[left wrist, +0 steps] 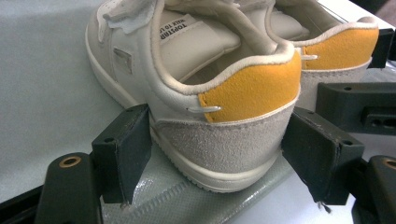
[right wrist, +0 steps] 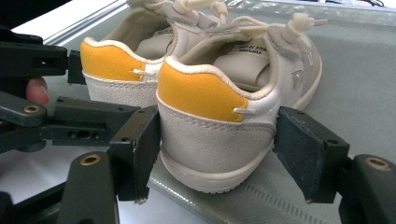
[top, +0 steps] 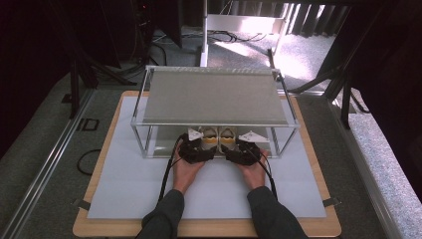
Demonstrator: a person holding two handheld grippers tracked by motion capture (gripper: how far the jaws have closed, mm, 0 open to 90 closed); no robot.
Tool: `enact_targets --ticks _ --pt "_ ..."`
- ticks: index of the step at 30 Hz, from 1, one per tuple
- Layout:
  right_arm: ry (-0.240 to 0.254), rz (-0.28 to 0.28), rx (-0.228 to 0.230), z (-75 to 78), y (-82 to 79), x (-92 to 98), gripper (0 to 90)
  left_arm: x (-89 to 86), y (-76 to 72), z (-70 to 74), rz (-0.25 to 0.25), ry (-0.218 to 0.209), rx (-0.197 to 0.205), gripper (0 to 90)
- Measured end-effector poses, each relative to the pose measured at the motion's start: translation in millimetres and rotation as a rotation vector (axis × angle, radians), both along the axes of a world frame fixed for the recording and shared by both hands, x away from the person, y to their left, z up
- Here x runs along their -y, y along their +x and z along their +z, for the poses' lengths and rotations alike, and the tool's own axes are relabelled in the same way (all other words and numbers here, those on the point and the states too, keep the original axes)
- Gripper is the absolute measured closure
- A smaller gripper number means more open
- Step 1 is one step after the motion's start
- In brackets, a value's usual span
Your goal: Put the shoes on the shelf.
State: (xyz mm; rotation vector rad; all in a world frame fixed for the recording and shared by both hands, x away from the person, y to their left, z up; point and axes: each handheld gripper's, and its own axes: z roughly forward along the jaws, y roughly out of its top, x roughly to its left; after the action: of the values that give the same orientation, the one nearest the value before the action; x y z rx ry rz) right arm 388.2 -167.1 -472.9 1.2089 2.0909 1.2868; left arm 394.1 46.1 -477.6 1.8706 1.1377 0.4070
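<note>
Pair of shoes (top: 218, 135), heels outward, stands on the lower shelf (top: 161, 144) of a rack (top: 214, 94) on the bench (top: 124, 194). Left hand-held gripper (left wrist: 219, 154) clasps the left shoe (left wrist: 224, 116) heel, pads touching both sides. Right hand-held gripper (right wrist: 215, 154) likewise pinches the right shoe (right wrist: 219, 112). Judged: heel grips suit drawing both out together.

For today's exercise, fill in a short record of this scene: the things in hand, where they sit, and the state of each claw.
Things in hand: left shoe and right shoe, cream with yellow heel patches
Place: side by side on the lower shelf of a two-tier rack
Left claw: jaws pressing on the left shoe's heel
Right claw: jaws pressing on the right shoe's heel
Support: white mat
</note>
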Motion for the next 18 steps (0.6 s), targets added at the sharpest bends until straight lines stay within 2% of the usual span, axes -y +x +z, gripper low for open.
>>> enact_targets --ticks 5,14,18 --pt "-0.001 -0.006 -0.015 -1.3 0.9 -0.3 32.2 1.4 2.4 -0.5 0.009 0.000 -0.003 25.1" --pt "-0.023 -0.003 -0.006 -2.9 0.2 -1.0 32.2 2.3 4.2 -1.1 0.017 -0.002 -0.008 25.0" --pt "-0.025 -0.008 -0.005 -3.0 -0.6 -1.7 31.6 -0.3 2.4 -2.3 0.035 -0.030 -0.020 24.7"
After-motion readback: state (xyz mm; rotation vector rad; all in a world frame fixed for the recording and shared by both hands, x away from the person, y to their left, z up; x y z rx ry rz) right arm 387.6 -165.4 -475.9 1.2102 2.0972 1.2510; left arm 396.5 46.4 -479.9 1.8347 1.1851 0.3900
